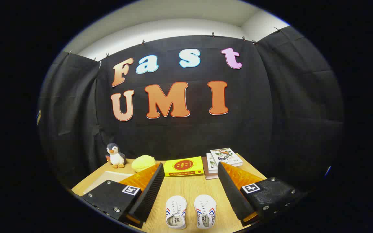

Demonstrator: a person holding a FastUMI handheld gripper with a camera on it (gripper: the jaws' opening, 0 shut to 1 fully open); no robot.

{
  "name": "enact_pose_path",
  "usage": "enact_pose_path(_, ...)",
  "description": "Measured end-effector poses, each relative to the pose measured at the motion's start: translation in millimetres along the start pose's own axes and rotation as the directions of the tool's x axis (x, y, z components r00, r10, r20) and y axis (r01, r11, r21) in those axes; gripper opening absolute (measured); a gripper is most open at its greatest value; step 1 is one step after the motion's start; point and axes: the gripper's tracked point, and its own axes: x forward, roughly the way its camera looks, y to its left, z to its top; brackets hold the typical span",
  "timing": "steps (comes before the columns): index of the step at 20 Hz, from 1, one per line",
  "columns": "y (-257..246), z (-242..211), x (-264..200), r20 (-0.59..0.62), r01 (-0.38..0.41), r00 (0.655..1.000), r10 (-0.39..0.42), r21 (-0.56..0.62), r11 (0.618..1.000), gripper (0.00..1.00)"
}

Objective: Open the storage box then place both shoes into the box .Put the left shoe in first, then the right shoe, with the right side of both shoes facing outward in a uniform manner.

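Two small white shoes with red and blue side stripes stand side by side on the wooden table, toes pointing away from me: the left shoe [175, 212] and the right shoe [205, 211]. They lie low between my gripper's fingers, nearer to me than the tips. A yellow storage box [183, 166] with a red round mark on its lid sits shut, just beyond the fingertips. My gripper [191, 170] is open wide with nothing between its fingers, held above the table.
A plush penguin [115, 156] and a yellow ball-like object [143, 162] stand at the back left. A stack of books [222, 158] lies right of the box. A pale flat sheet [107, 178] lies on the table's [189, 187] left part.
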Motion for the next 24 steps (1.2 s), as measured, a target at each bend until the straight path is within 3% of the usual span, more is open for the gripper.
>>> enact_pose_path(16,13,-48,26,-0.139,-0.094,0.986,0.093,-0.001,0.996,0.98)
enact_pose_path(24,13,-119,46,-0.284,-0.118,0.953,0.108,-0.016,0.993,0.98)
